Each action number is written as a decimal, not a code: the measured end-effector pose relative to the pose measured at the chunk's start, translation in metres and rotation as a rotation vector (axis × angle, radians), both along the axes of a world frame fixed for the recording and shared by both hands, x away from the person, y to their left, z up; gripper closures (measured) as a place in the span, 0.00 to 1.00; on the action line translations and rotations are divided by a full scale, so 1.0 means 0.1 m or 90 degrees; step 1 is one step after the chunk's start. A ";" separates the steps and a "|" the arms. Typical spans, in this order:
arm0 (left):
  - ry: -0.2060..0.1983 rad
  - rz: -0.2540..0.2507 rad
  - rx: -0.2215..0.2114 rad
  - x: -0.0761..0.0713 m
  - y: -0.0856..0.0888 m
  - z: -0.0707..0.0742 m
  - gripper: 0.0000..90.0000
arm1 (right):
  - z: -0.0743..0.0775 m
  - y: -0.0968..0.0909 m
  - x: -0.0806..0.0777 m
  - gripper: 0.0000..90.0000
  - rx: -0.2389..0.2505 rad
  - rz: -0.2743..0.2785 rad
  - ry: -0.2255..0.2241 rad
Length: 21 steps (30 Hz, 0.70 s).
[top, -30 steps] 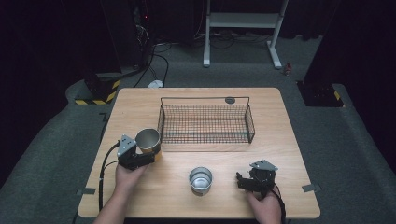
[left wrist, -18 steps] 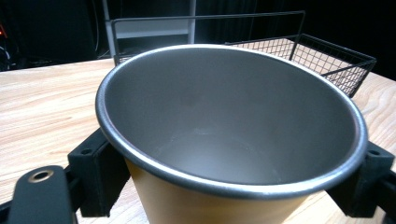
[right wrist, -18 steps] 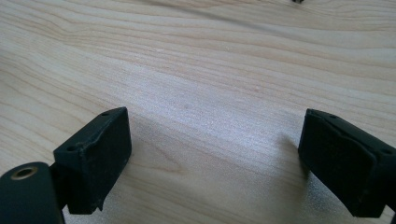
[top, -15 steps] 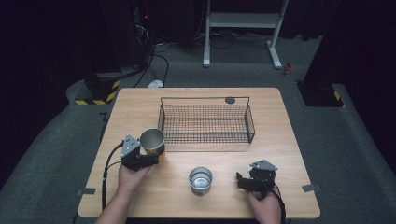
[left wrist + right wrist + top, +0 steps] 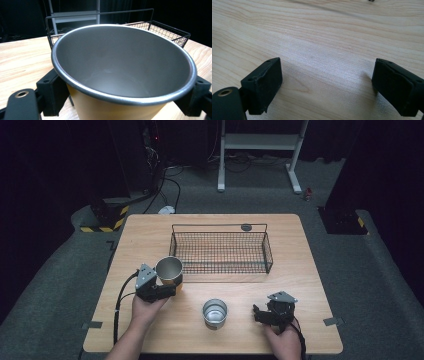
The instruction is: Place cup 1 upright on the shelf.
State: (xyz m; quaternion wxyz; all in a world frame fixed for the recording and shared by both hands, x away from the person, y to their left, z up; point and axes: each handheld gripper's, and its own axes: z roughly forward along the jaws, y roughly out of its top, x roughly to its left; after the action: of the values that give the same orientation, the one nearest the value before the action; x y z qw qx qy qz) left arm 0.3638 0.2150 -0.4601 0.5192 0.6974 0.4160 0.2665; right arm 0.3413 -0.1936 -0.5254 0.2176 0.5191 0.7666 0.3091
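Taking the wire basket at the back middle of the worktop as the landmark, the scene reads from left to right as follows.

Just off the basket's near left corner, the left gripper grasps a metal cup with a tan outer wall. In the left gripper view the cup sits upright between the black fingers, which are clenched on its sides below the rim, and its empty grey inside faces the camera. Behind it the basket stands close. The person's left hand holds the gripper from below, and a cable trails down toward the worktop's near edge.

In front of the basket's middle, well apart from it, a second, smaller steel cup stands upright on the wood, between the two grippers and touching neither.

Farther right, in front of the basket's right end near the worktop's front edge, the right gripper points toward the steel cup. In the right gripper view its fingers are spread wide and released, with bare wood between them.
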 end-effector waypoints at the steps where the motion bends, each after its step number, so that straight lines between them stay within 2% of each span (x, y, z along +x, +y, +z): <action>1: 0.001 0.000 0.004 0.01 -0.01 0.01 0.16 | 0.00 0.00 0.00 0.11 0.000 0.000 0.000; 5: 0.007 0.003 0.018 0.02 -0.06 0.04 0.16 | 0.00 0.00 0.00 0.11 0.000 0.002 0.000; 14: 0.017 0.010 0.014 0.06 -0.17 0.17 0.16 | 0.00 -0.01 0.00 0.11 0.002 0.010 0.003; 17: 0.026 0.011 0.004 0.09 -0.21 0.22 0.16 | 0.00 -0.01 0.00 0.11 0.000 0.011 0.001; 21: 0.032 0.018 0.008 0.12 -0.27 0.28 0.16 | 0.00 -0.02 0.00 0.10 -0.001 0.017 0.002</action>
State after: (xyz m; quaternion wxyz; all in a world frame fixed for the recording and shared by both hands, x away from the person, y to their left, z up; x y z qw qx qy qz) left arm 0.3754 0.1882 -0.4321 0.5004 0.7011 0.4370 0.2590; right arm 0.3415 -0.1953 -0.5252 0.2128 0.5090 0.7741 0.3105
